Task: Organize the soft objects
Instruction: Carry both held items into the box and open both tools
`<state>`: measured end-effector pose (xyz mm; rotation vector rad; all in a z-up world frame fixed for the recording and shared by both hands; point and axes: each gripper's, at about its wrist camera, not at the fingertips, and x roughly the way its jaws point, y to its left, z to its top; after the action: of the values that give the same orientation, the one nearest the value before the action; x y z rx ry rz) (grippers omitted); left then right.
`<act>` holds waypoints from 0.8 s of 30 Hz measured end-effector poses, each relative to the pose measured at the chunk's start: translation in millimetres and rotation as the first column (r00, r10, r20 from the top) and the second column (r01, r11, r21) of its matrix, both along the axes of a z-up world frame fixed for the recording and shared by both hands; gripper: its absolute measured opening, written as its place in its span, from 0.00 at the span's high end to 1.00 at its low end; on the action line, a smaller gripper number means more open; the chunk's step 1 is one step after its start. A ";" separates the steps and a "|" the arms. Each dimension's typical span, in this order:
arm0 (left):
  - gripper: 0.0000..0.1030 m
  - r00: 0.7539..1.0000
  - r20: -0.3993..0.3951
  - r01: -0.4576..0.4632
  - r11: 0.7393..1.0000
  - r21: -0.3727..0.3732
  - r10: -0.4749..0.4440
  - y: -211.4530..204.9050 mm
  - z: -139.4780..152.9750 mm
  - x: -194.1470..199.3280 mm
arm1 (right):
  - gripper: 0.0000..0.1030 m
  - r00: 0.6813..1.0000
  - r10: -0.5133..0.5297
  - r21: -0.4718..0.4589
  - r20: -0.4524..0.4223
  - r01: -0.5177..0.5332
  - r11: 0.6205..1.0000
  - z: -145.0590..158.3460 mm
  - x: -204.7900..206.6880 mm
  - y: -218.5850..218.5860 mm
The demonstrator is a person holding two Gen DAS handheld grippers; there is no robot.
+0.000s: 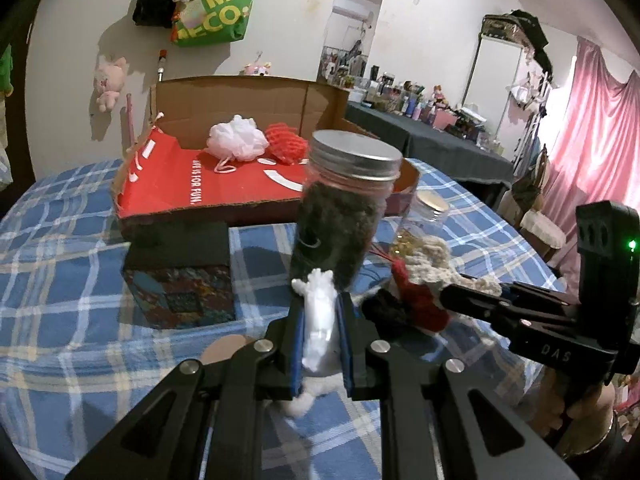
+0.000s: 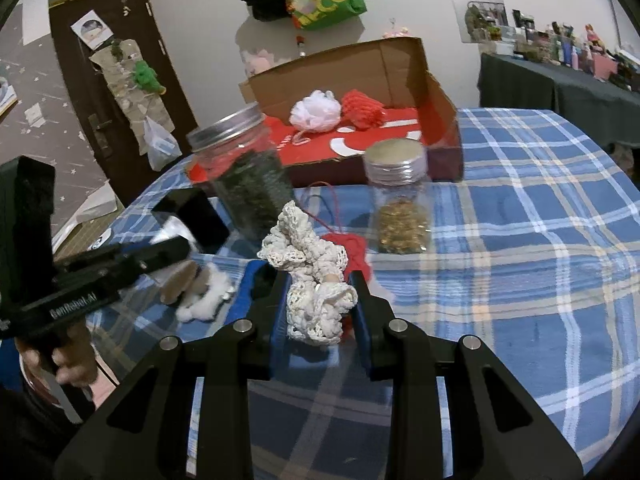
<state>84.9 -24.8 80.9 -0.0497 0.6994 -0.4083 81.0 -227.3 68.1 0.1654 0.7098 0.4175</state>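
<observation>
blue-and-white plaid tablecloth (image 2: 520, 240), red-lined brown box (image 2: 440, 92), cream crochet piece (image 2: 316, 280), silver-lidded jars (image 2: 396, 160)

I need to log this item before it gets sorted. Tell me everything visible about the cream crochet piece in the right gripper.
The cream crochet piece is a soft, lacy openwork yarn bundle, crumpled and bunched. It stands up between the right gripper fingers, which pinch its lower part, above the blue plaid tablecloth. A red crochet piece lies right behind it.

A blue checked tablecloth (image 2: 540, 240) carries a cardboard box (image 2: 440, 92), two lidded jars (image 2: 248, 168) (image 2: 400, 196), and a small dark box (image 1: 180, 280).
</observation>
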 end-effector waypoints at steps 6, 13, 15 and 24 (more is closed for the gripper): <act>0.85 0.999 -0.031 -0.023 1.000 0.020 0.024 14.7 13.1 9.5 | 0.73 0.999 -0.030 -0.002 -0.014 0.030 1.000 1.2 2.5 -16.1; 0.85 0.998 -0.046 -0.052 0.998 0.021 0.053 43.1 28.2 6.3 | 0.73 0.998 -0.056 0.002 -0.029 0.056 0.998 4.9 5.6 -32.2; 0.85 0.996 -0.055 -0.064 0.998 0.025 0.065 51.7 30.5 6.7 | 0.73 0.997 -0.063 0.001 -0.034 0.063 0.998 5.9 7.2 -35.1; 0.85 0.985 -0.092 -0.139 0.988 0.069 0.145 93.4 27.9 15.6 | 0.73 0.994 -0.096 -0.005 -0.056 0.096 0.995 11.0 13.9 -47.2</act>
<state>100.5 68.6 108.9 -0.0607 0.7986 -0.2482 94.9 -274.6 79.2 0.2086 0.7542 0.3211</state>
